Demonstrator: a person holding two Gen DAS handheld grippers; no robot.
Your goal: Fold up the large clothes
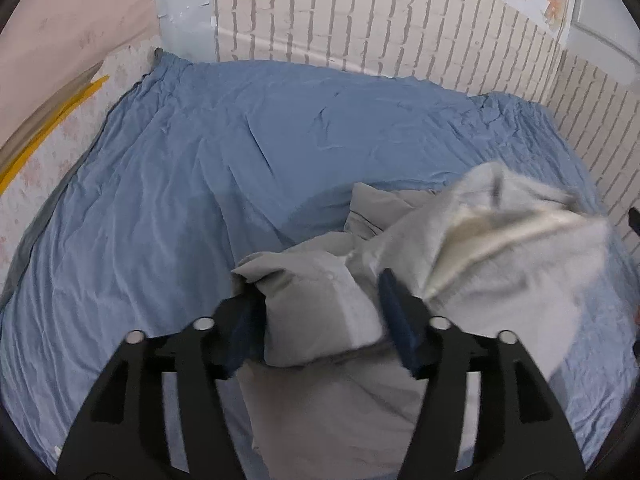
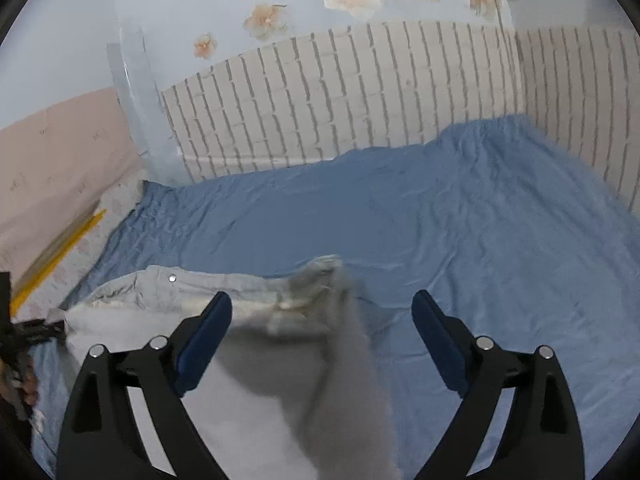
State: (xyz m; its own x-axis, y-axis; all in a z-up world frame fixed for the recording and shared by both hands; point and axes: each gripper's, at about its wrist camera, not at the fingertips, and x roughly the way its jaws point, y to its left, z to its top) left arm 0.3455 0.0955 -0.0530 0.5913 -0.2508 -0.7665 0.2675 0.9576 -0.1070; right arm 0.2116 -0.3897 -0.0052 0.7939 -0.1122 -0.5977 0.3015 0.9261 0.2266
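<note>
No lettering or label can be read anywhere.

Blue bedsheet (image 1: 180, 200), white brick wall (image 2: 340, 100)

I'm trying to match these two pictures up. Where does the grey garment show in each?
Left wrist view: the grey garment lies bunched at lower centre and right, on the blue sheet.
Right wrist view: the grey garment is at lower left to centre.
Shared landmark: the white brick-pattern wall behind the bed.
</note>
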